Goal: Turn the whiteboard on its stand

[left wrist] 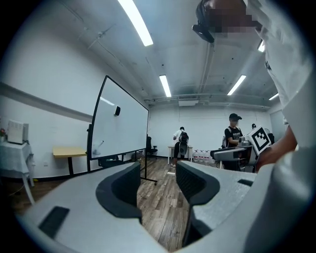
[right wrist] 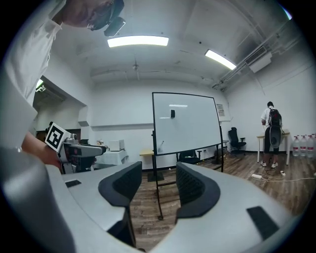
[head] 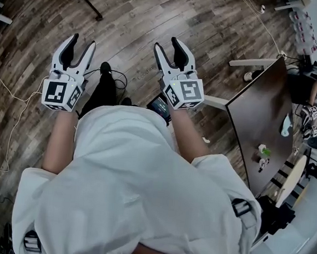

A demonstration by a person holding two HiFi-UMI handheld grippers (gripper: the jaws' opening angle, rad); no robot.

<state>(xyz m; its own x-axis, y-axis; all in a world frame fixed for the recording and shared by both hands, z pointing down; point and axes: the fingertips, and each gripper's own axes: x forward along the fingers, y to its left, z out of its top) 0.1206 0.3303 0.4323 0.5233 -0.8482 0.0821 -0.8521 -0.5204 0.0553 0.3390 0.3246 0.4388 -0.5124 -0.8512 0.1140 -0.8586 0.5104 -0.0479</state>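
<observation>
The whiteboard [right wrist: 185,122] stands upright in a black frame on a black stand [right wrist: 157,192], a few steps ahead on the wooden floor. In the left gripper view the whiteboard [left wrist: 121,126] appears at an angle to the left. My left gripper [head: 82,41] is open, nothing between its fingers [left wrist: 123,190]. My right gripper [head: 167,43] is open too, held in the air beside the left one and far from the board. Between the right gripper's [right wrist: 158,175] jaws only floor and the stand show.
A dark table [head: 259,122] with small items stands close on my right. A black stand leg [head: 88,1] lies on the floor ahead. Cables [head: 11,93] trail at the left. Two people [left wrist: 181,141] [left wrist: 233,134] stand at the far tables. An office chair [right wrist: 237,138] is behind the board.
</observation>
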